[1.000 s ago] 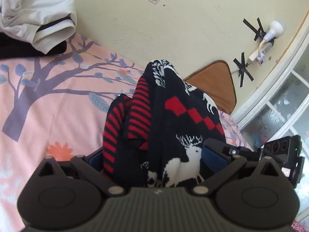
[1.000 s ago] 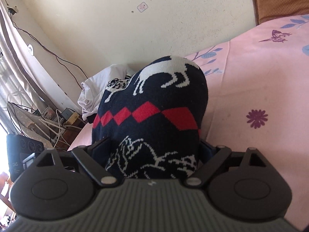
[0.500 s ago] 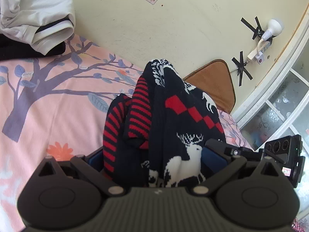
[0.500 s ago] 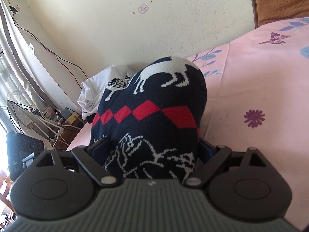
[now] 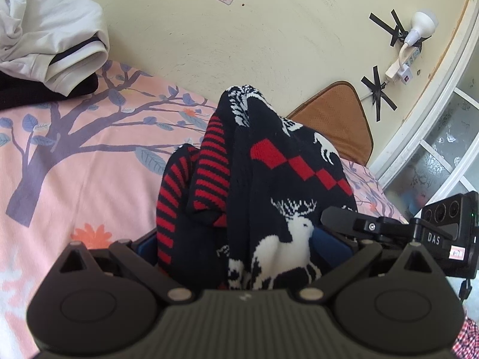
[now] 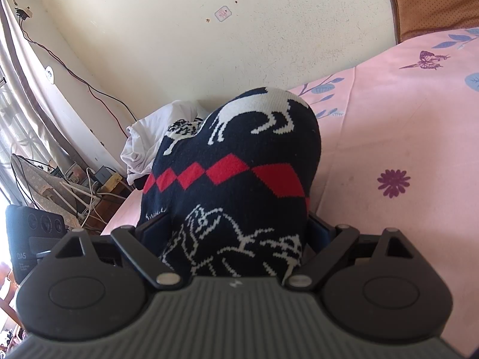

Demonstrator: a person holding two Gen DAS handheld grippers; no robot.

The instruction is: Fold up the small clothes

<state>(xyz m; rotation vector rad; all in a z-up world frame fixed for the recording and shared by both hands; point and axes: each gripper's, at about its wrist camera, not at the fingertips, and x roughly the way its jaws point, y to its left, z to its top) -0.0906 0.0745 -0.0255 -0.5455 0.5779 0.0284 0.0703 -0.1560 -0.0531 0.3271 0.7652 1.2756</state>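
Note:
A small navy knit sweater (image 5: 269, 179) with white reindeer, red diamonds and red-striped sleeves is bunched between the jaws of my left gripper (image 5: 239, 242), which is shut on it. The same sweater (image 6: 239, 167) fills my right gripper (image 6: 236, 233), which is also shut on it. The cloth hides both pairs of fingertips. The sweater hangs lifted above the pink bed sheet (image 5: 74, 164). The right gripper's body (image 5: 443, 227) shows at the right edge of the left wrist view.
A heap of white and black clothes (image 5: 51, 48) lies at the bed's far left by the wall, also in the right wrist view (image 6: 143, 143). A brown cushion (image 5: 335, 116) leans on the wall. Cables and clutter (image 6: 74, 185) lie beside the bed.
Both grippers keep their hold on the sweater. The views have shifted only slightly; the sweater hangs much as before.

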